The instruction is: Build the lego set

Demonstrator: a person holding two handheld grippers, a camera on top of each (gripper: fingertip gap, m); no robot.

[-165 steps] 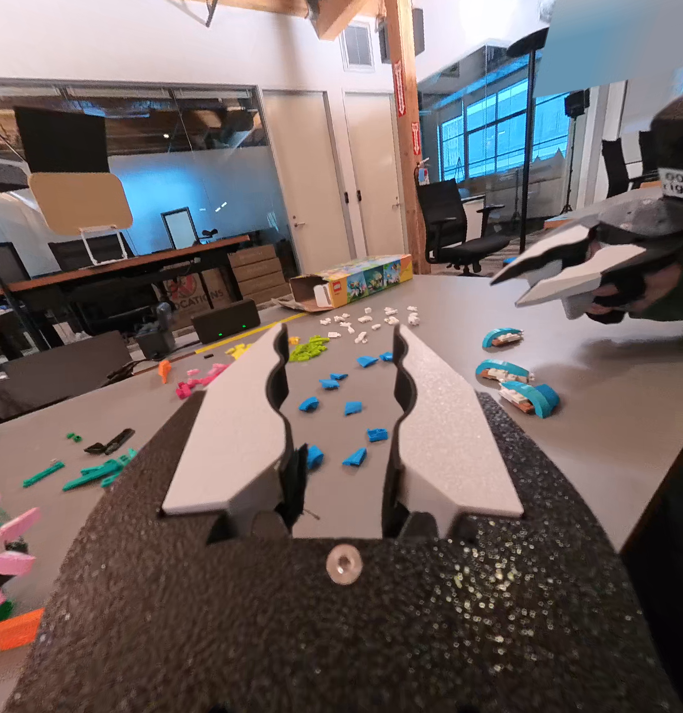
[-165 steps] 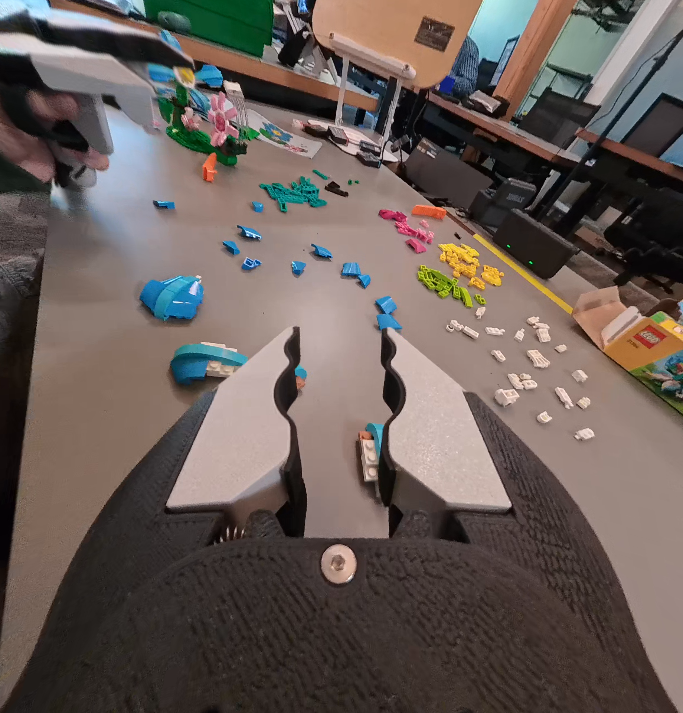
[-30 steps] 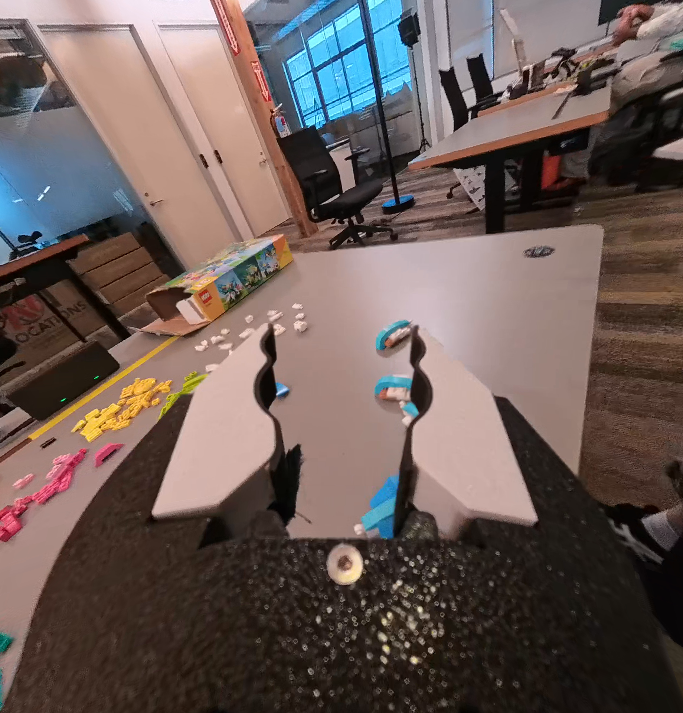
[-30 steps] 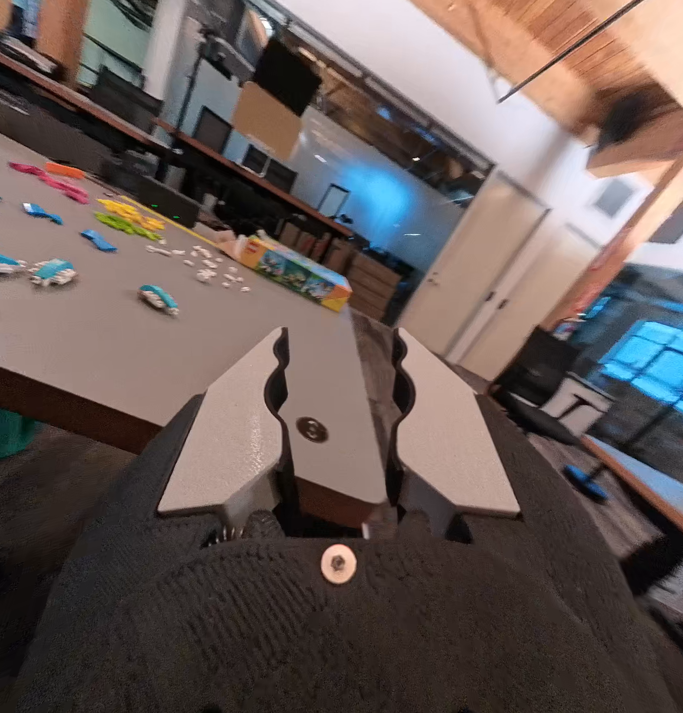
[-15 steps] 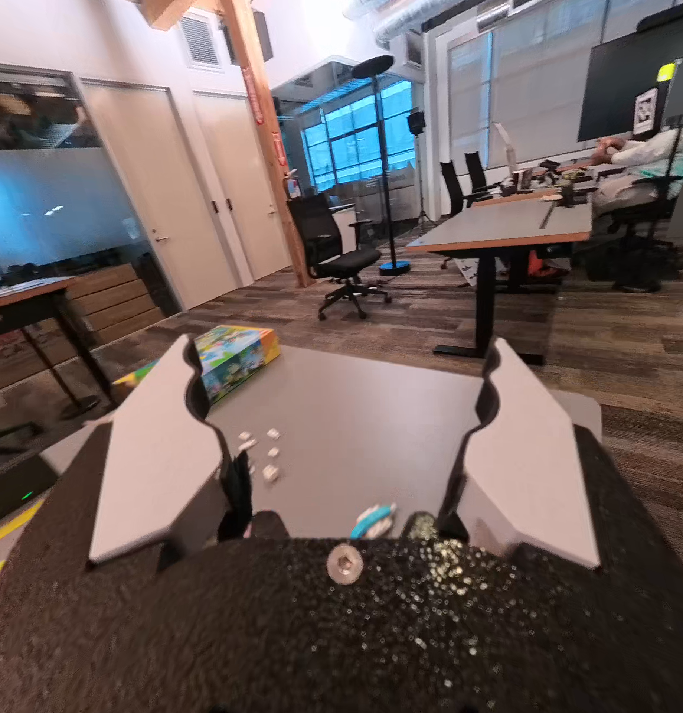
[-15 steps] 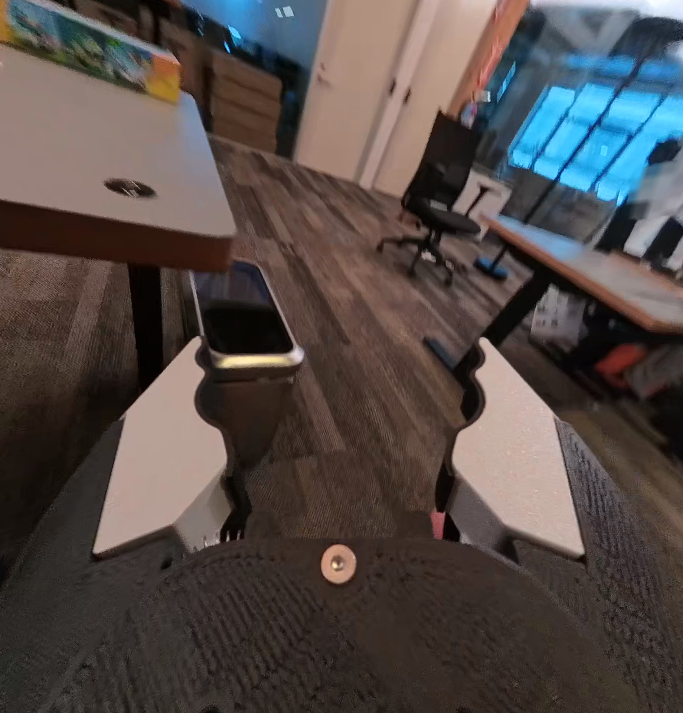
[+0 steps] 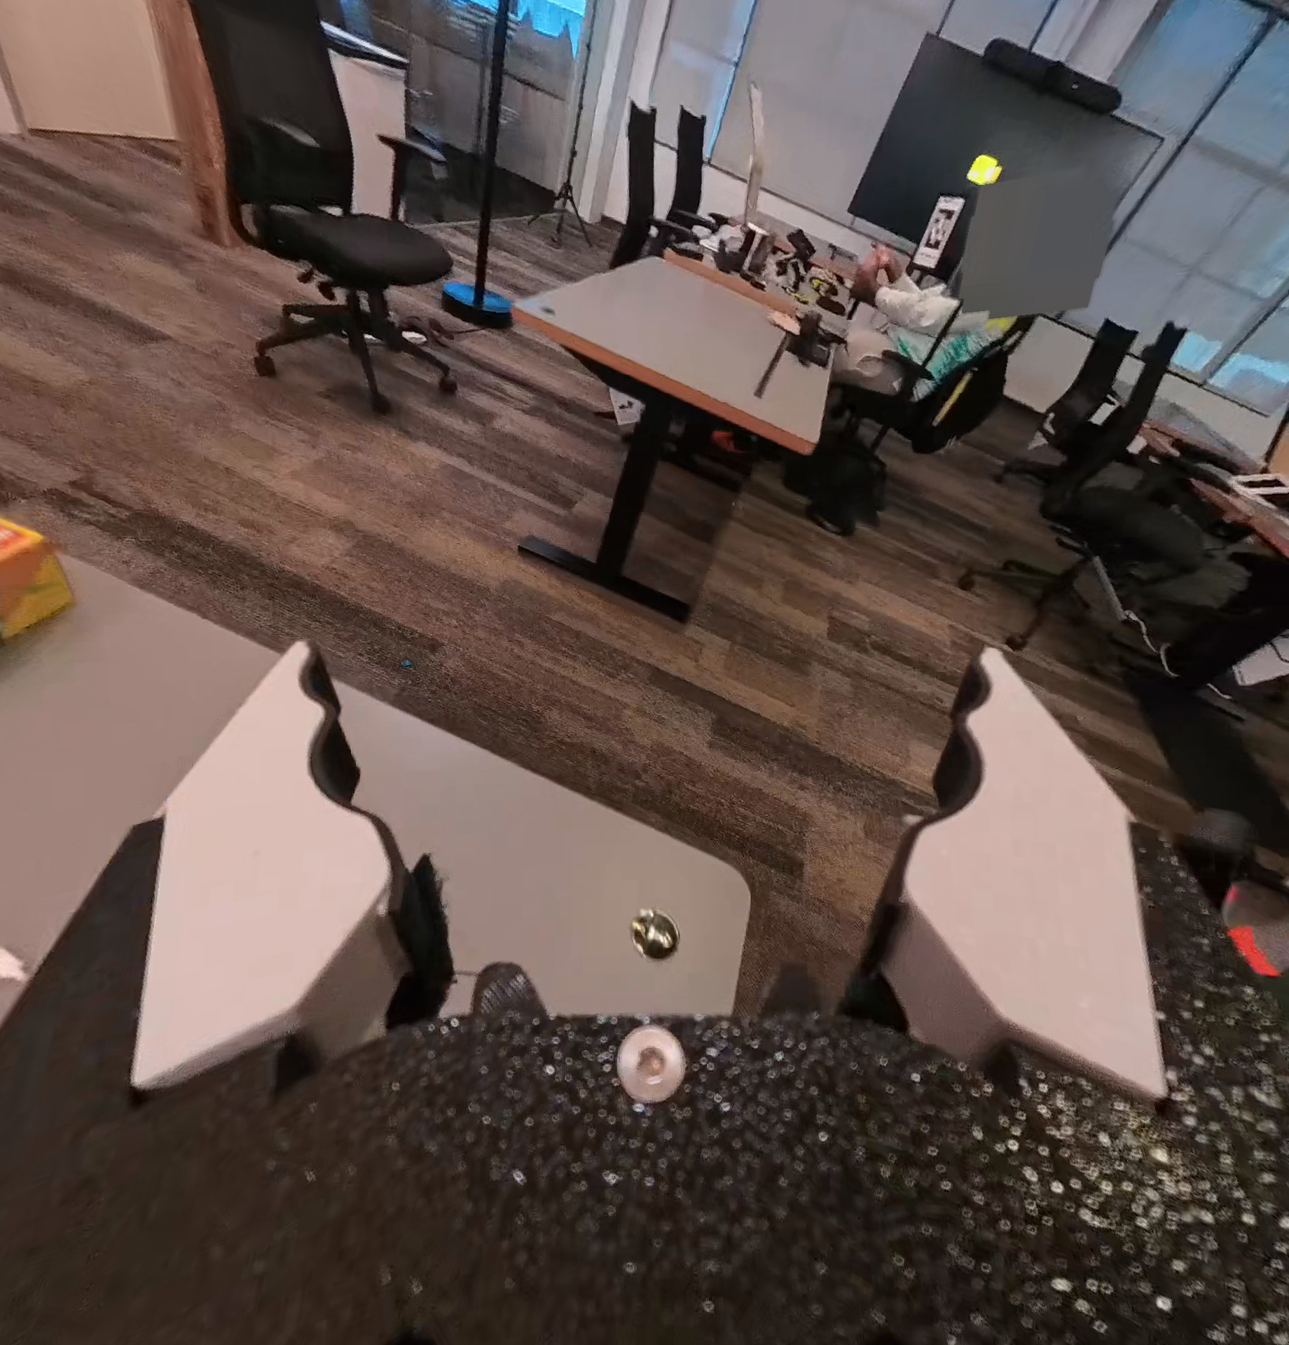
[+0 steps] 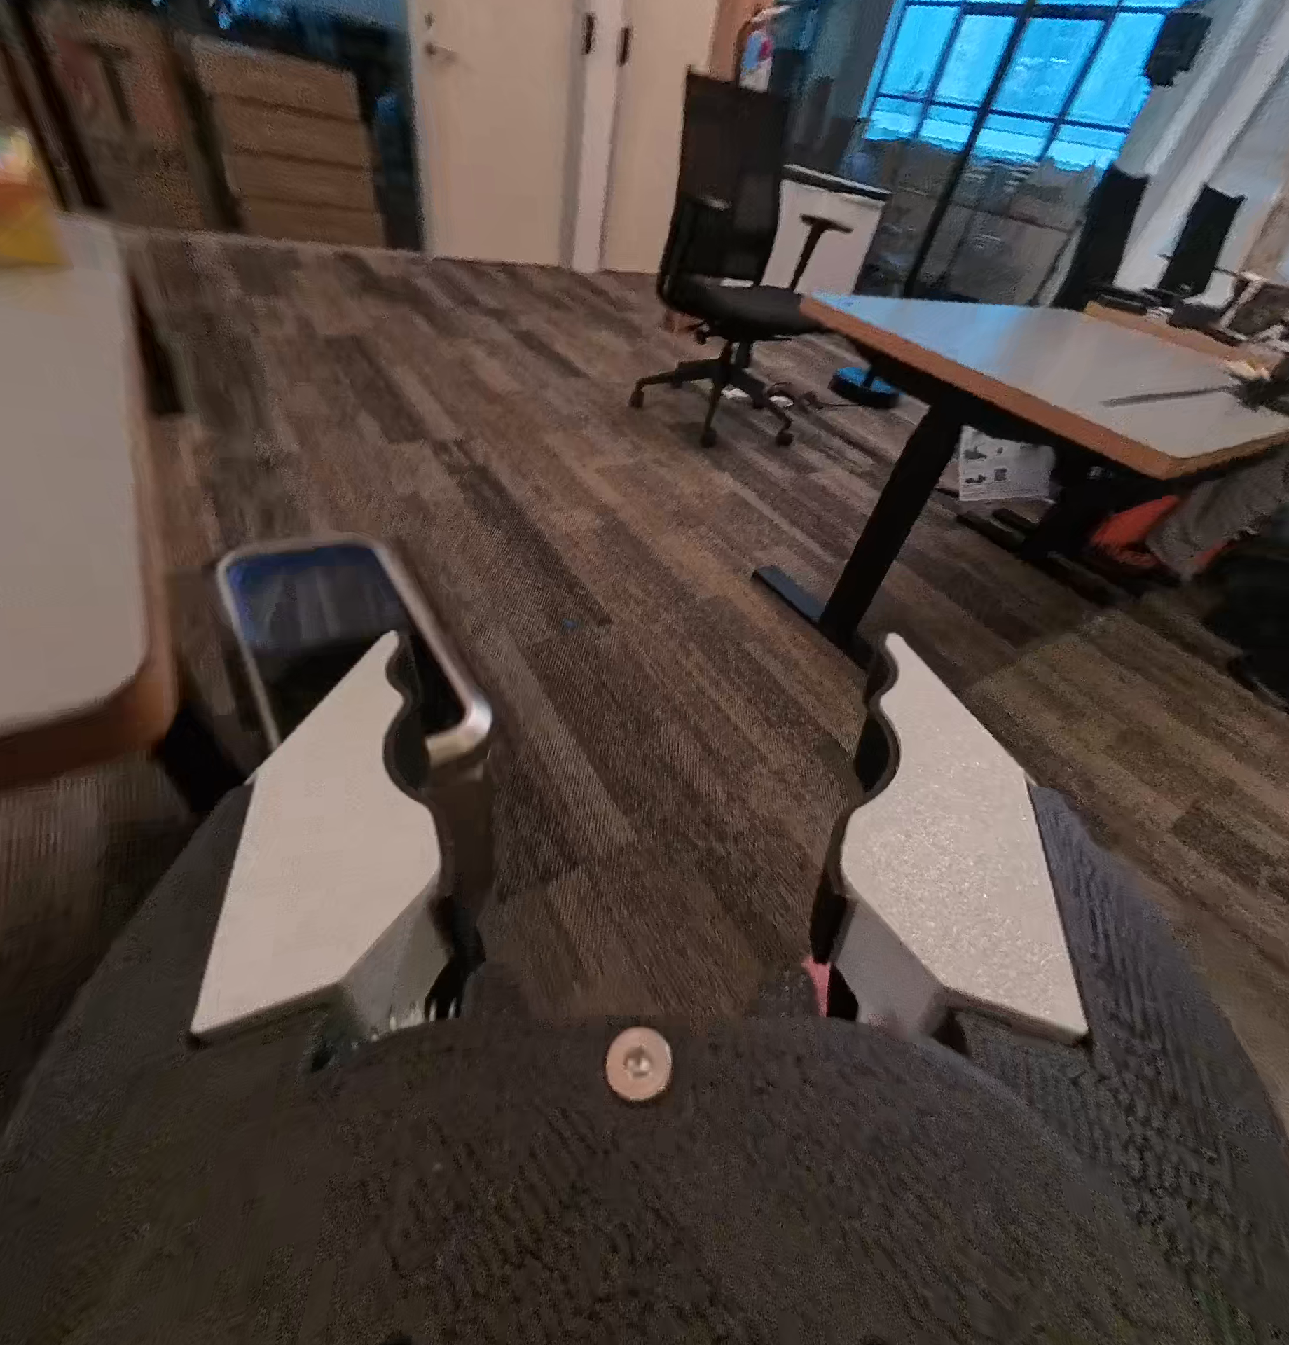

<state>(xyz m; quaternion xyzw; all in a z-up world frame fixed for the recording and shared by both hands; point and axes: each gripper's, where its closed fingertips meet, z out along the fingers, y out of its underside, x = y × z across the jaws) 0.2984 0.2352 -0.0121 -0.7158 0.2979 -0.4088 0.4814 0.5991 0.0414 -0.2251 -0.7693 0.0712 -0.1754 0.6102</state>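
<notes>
1. Left wrist view: we see the left gripper (image 7: 645, 655) with its jaws spread wide and nothing between them. It hangs over the rounded corner of the grey flat-topped table (image 7: 554, 837), just above the round brass fitting (image 7: 655, 933) set in that corner.
2. A colourful cardboard box (image 7: 8, 575) lies on the table, well away from the corner.
3. Beyond the table's edge there is only brown striped carpet (image 7: 554, 582).
4. The right gripper (image 8: 639, 642) is off the table, beside its corner and over the carpet. Its jaws are also wide and hold nothing.
5. A dark rectangular container with a rounded silver rim (image 8: 299, 604) stands just beside the table. The right gripper's left finger (image 8: 321, 800) overlaps it, and we cannot tell whether they touch.
</notes>
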